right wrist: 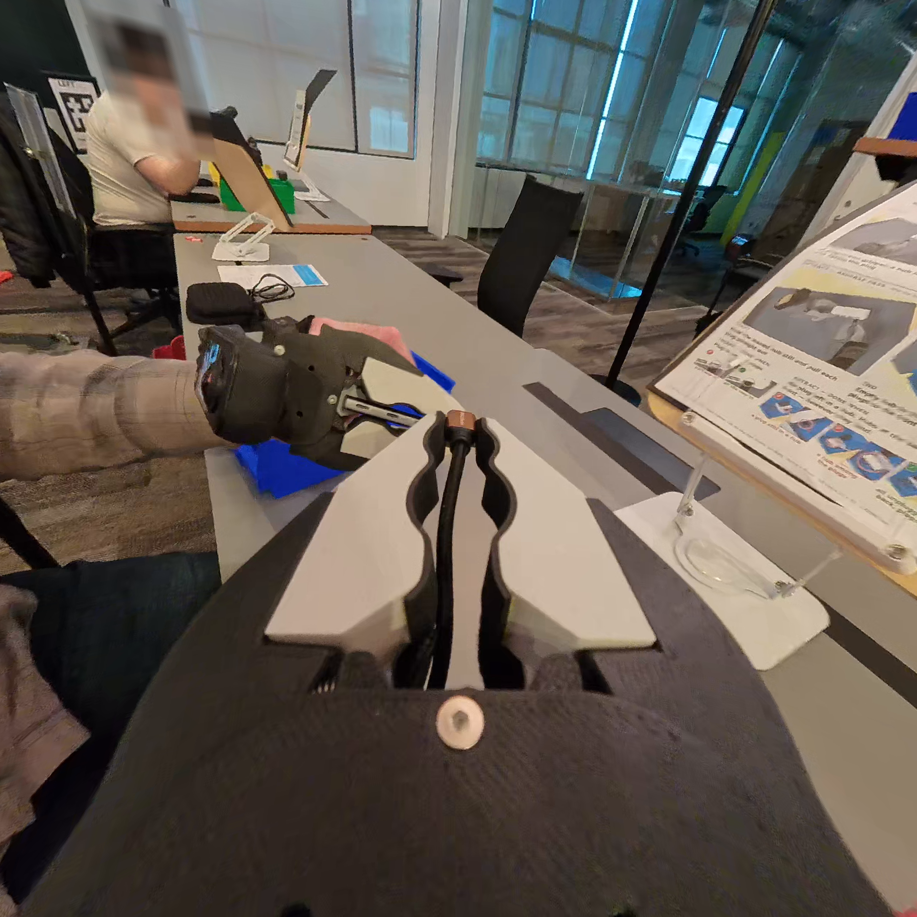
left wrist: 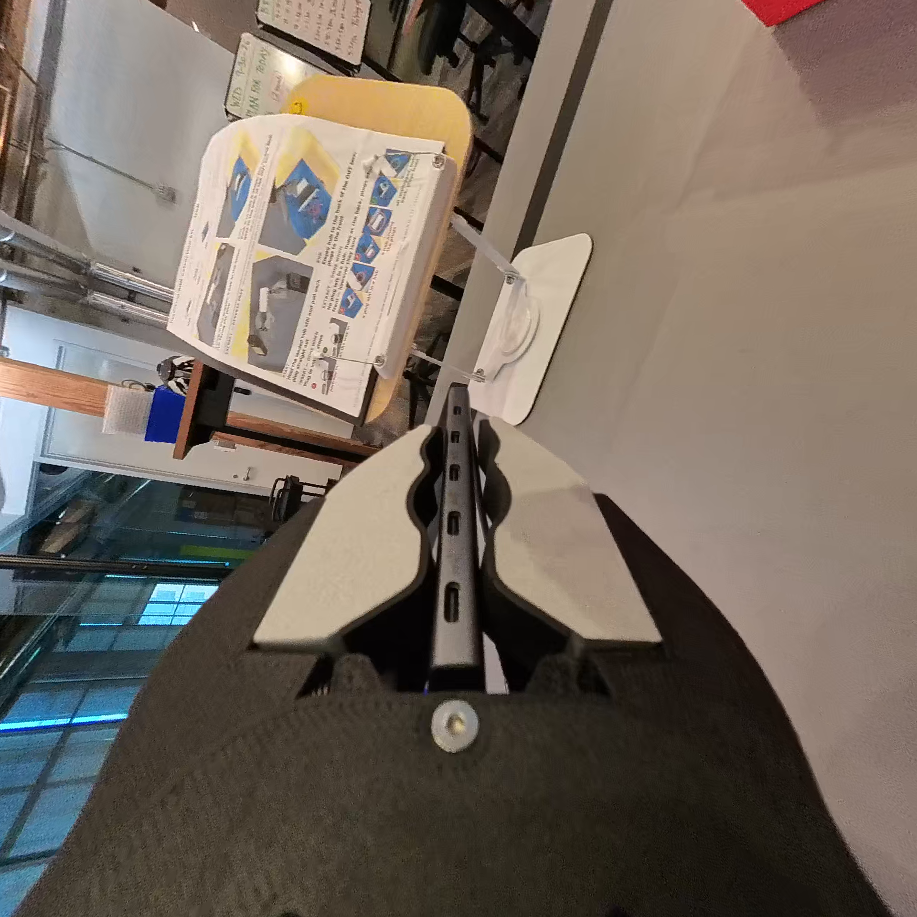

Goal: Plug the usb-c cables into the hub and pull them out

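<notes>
The hub [left wrist: 455,541], a slim dark bar with a row of small ports along its edge, sits clamped between the fingers of the left gripper [left wrist: 454,422], running lengthwise down the gap and poking out past the tips. All the ports I can see on that edge are bare. In the right wrist view the same hub [right wrist: 382,411] shows as a thin bar pointing toward the right gripper [right wrist: 459,422], held up above the grey surface [right wrist: 397,293].

The right gripper's fingers are pinching the usb-c cable [right wrist: 449,521] right behind its copper-coloured plug [right wrist: 460,419], the black cord trailing back between them. The plug tip is close to the hub's end, but I cannot tell whether they touch.

Below the left gripper [right wrist: 297,392] lies a blue tray [right wrist: 283,466], with something pink [right wrist: 362,330] behind it. A printed instruction sheet [left wrist: 302,258] with photos and text stands tilted on a clear stand with a white base [left wrist: 541,317]. Further down the surface are a black pouch [right wrist: 221,302], a coiled cord and some paper. A seated person [right wrist: 129,168] works at the far desk; whiteboards [left wrist: 317,25] with handwriting hang on a wall, and glass partitions and windows close off the room.
</notes>
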{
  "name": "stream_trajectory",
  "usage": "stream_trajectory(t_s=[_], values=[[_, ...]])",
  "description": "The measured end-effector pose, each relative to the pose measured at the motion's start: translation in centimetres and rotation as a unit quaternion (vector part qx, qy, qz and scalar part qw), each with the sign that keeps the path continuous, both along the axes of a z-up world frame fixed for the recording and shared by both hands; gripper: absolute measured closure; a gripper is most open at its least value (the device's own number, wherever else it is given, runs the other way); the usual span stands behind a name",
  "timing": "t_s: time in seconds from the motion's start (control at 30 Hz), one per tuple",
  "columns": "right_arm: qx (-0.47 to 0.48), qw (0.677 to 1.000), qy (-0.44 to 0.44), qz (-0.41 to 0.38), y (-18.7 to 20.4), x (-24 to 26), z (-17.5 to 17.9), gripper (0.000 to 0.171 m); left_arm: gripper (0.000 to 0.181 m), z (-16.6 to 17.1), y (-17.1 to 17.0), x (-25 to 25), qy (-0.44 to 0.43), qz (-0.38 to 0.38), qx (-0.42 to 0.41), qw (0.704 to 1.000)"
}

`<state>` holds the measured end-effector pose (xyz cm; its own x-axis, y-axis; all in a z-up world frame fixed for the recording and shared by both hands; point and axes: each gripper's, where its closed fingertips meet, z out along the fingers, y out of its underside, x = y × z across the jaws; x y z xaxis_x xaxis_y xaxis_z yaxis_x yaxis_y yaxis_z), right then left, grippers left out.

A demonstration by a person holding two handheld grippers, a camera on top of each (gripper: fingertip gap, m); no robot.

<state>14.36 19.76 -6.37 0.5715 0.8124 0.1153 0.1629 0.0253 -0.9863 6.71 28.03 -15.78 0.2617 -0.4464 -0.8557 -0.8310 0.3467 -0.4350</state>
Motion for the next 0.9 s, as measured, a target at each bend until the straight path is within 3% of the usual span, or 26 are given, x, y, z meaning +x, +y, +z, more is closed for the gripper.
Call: stream_trajectory(t_s=[0.27,0.4,0.5,0.67,0.9], values=[[0.017,0.996,-0.031,-0.084,0.4,10.9,4.0,0.161,0.167,-0.7,-0.9,-0.6,-0.015,-0.004,-0.017,1.0],[0.01,0.989,-0.032,-0.143,0.7,17.5,3.3,0.162,0.167,-1.1,-1.2,-0.6,-0.014,-0.008,-0.022,1.0],[-0.007,0.985,-0.027,-0.169,1.1,21.3,0.4,0.162,0.167,-1.4,-1.3,-0.4,-0.012,-0.01,-0.024,1.0],[-0.072,0.98,-0.026,-0.186,2.4,24.4,-7.4,0.161,0.167,-2.1,-1.6,0.3,-0.003,-0.018,-0.031,0.999],[-0.192,0.946,-0.164,-0.201,1.9,27.1,-16.8,0.155,0.167,-2.6,-1.8,1.0,0.012,-0.026,-0.035,0.999]])
